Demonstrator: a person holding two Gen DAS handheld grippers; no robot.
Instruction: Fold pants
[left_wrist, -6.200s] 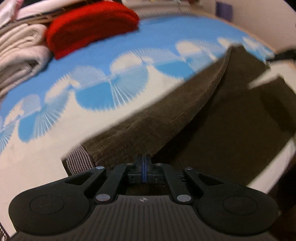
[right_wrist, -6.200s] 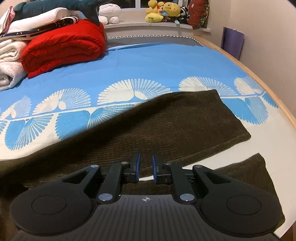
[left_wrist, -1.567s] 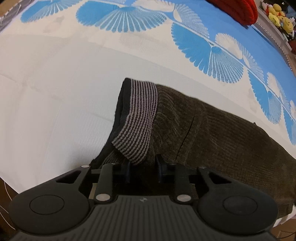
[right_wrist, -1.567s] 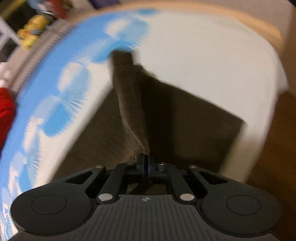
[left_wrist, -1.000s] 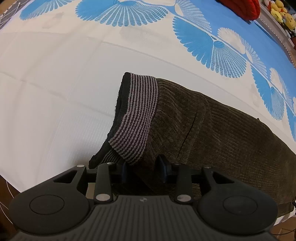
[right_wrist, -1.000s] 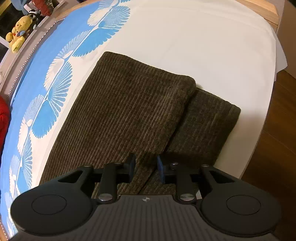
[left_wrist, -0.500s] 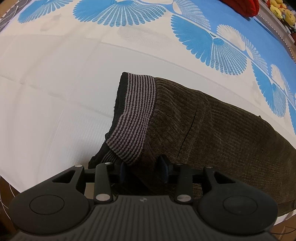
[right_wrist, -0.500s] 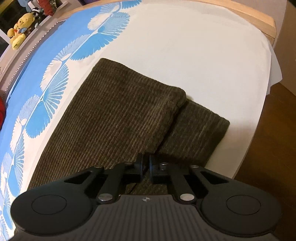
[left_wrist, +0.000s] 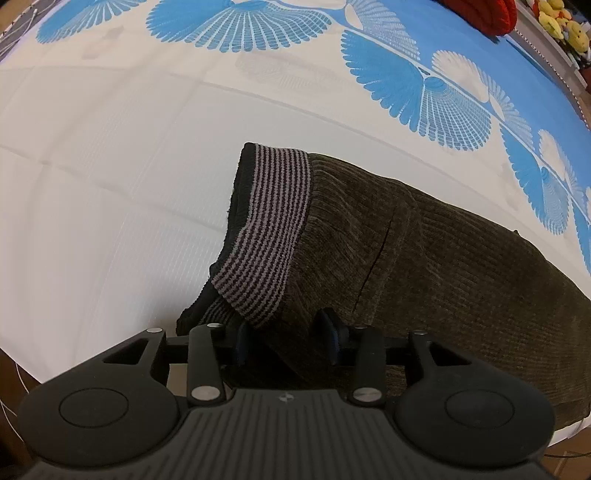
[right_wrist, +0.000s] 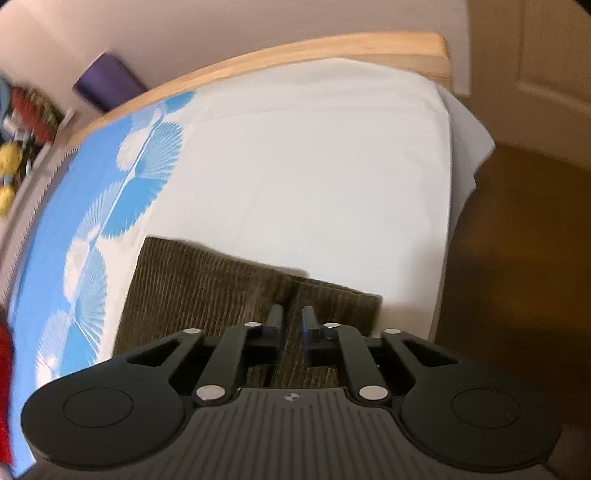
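On the white end of the fan-patterned bedsheet (left_wrist: 110, 155), the brown corduroy pants (left_wrist: 424, 258) lie folded lengthwise near the bed's edge. Your left gripper (left_wrist: 286, 338) sits at the striped waistband (left_wrist: 273, 221), jaws spread wide around a fold of cloth without pinching it. Your right gripper (right_wrist: 293, 332) hovers over the stacked leg hems (right_wrist: 221, 288) at the pants' far end, jaws parted by a narrow gap, gripping nothing. The wooden bed frame (right_wrist: 295, 51) runs beyond.

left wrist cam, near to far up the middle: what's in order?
left hand-held gripper → brown corduroy pants → striped waistband → white sheet → blue fan-print band → red blanket
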